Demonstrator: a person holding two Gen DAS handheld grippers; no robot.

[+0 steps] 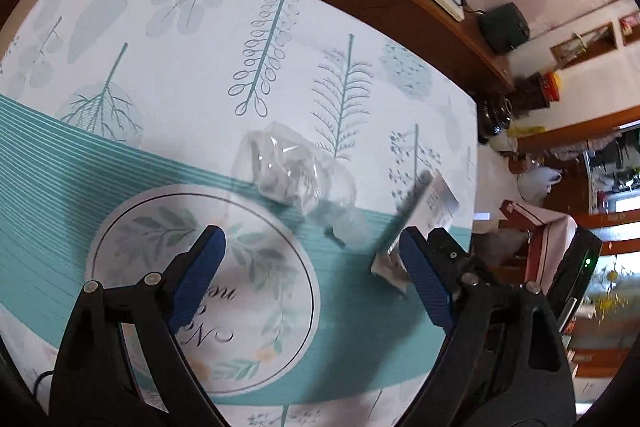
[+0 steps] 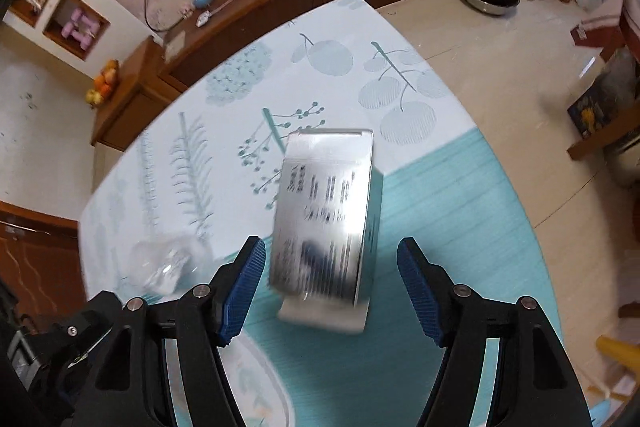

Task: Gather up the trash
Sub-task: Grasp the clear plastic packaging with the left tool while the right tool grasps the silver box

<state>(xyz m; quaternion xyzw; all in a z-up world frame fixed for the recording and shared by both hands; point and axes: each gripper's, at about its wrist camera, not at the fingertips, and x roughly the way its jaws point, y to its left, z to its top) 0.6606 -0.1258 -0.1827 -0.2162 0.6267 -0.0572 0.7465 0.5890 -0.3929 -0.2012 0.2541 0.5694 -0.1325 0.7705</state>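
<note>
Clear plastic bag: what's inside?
Inside the clear plastic bag sits something pale and crumpled, likely paper; blur and glare hide details. The bag lies on the tablecloth.

Little can be read from where I hold my grippers. The round emblem (image 1: pixel 202 291) printed on the tablecloth (image 1: pixel 168 59) carries script lettering, seen upside down between my left fingers; only a large "N" and a few cursive letters show, and I cannot make out the words. The silver carton (image 2: pixel 326 219) ahead of my right fingers bears dark printed lines, all too blurred to read.
</note>
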